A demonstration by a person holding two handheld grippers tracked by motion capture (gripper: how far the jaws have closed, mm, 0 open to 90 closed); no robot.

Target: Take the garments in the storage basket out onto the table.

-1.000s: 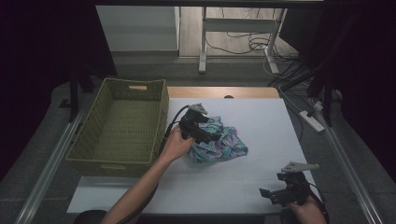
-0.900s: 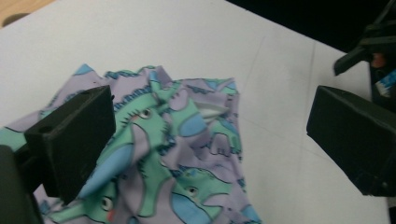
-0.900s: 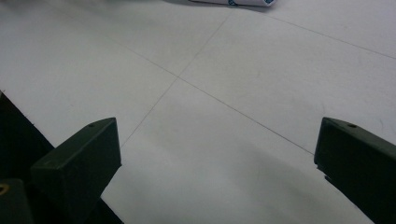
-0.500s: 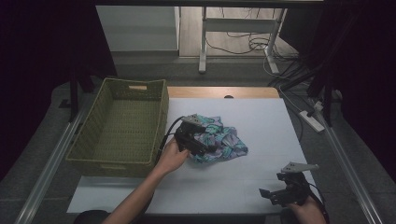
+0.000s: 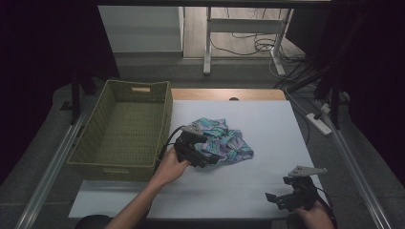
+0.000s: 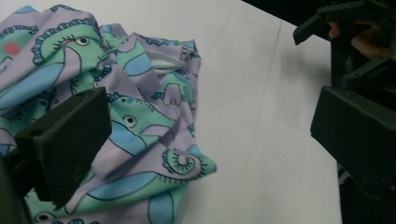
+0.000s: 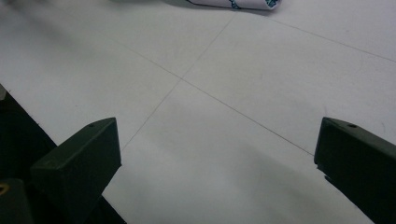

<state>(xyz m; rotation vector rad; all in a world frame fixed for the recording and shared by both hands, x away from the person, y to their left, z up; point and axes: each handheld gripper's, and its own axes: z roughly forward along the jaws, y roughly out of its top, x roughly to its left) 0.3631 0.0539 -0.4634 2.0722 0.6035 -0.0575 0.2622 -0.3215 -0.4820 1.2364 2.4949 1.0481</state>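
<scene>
A crumpled cloth (image 5: pixel 228 143) printed with seahorses in lilac, green and blue lies in the middle of the white table (image 5: pixel 267 119). My left gripper (image 5: pixel 207 156) rests at the cloth's front left edge, held by a hand. In the left gripper view that gripper (image 6: pixel 210 135) is wide open: one jaw lies over the cloth (image 6: pixel 140 107), the other over bare table. My right gripper (image 5: pixel 276 198) sits near the front right corner, apart from the cloth. It is open (image 7: pixel 219 154) over bare table, and a cloth edge (image 7: pixel 233 3) shows far ahead.
An empty green woven basket (image 5: pixel 125 128) stands at the table's left side, close to my left hand. The right gripper (image 6: pixel 345 23) appears far off in the left gripper view. Bare table surrounds the cloth on the right and at the front.
My left gripper has slid toward the table's front along the cloth's left edge and now sits lower. The cloth and the right gripper have stayed put.
</scene>
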